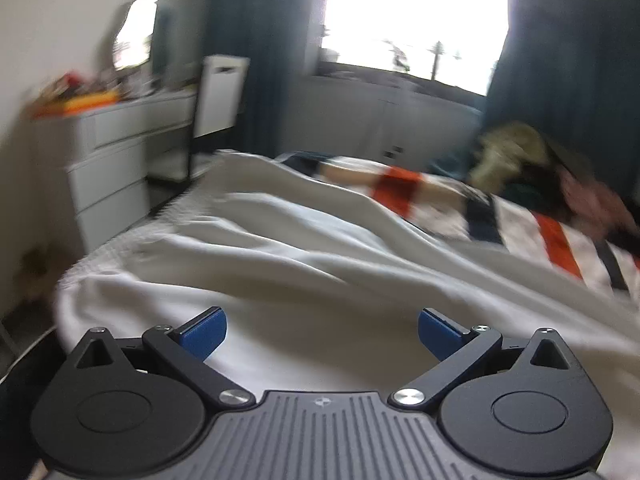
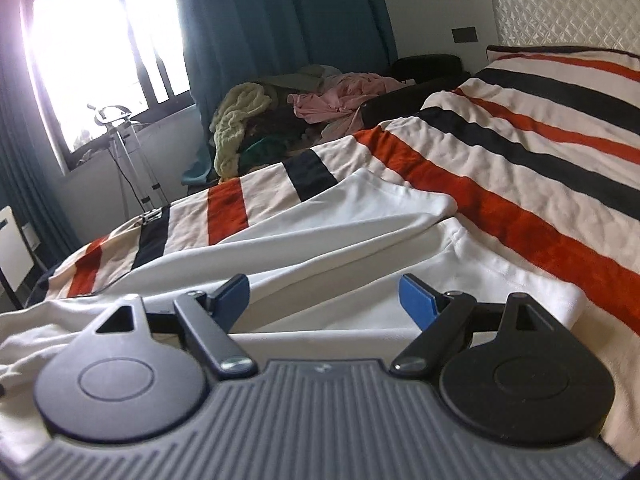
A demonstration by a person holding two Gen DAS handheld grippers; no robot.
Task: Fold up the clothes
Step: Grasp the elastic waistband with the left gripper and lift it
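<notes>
The left gripper [image 1: 322, 334] was seen with its two blue pads [image 1: 204, 334] spread wide apart, and nothing was held between them. It was kept low and nearly level over a white garment [image 1: 304, 248], whose cloth lay directly under and in front of the jaws; whether the pads touched it could not be told, because this view was blurred. The garment was spread in long folds across the bed, over a striped blanket [image 1: 560, 240] of cream, orange and black.

The right gripper [image 2: 324, 300] was also found open, its blue pads [image 2: 418, 300] well apart and empty. It was held low above the same white garment [image 2: 328, 220], just behind a hemmed edge of the cloth. The striped blanket [image 2: 520, 140] was covering the bed out to the right, up to a quilted white headboard [image 2: 568, 12].

At the far side of the bed a pile of clothes [image 2: 304, 116] was seen, with a pale green knitted piece and a pink one on it. Behind it, teal curtains [image 2: 280, 20] and a bright window [image 2: 104, 40] were visible. In the left wrist view a white chest of drawers [image 1: 120, 156] was seen beside the bed, with blurred small things on top.
</notes>
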